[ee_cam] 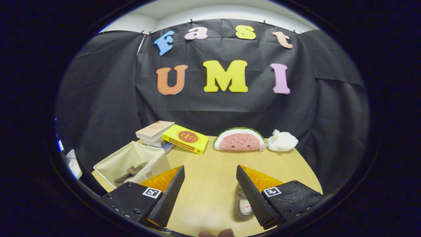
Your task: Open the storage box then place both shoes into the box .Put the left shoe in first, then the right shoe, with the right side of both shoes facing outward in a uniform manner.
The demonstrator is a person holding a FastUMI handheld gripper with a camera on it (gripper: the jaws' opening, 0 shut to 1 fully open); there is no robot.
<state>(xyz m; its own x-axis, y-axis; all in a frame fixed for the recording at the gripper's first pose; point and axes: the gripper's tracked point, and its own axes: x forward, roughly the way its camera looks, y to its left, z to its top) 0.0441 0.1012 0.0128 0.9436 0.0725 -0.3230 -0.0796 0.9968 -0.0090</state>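
The cream fabric storage box (146,157) stands open on the wooden table, to the left of my left finger. A grey-brown shoe (131,172) lies inside it, partly hidden by the box wall. A second shoe (242,205) rests on the table low between my fingers, close against the inner side of the right finger; it is blurred. My gripper (210,169) is open, held above the table, with nothing between its fingertips.
Beyond the box lie stacked books (154,131) and a yellow book (185,138). A watermelon plush (239,140) and a white plush toy (282,141) sit at the table's far edge. Part of a hand (215,233) shows below the fingers.
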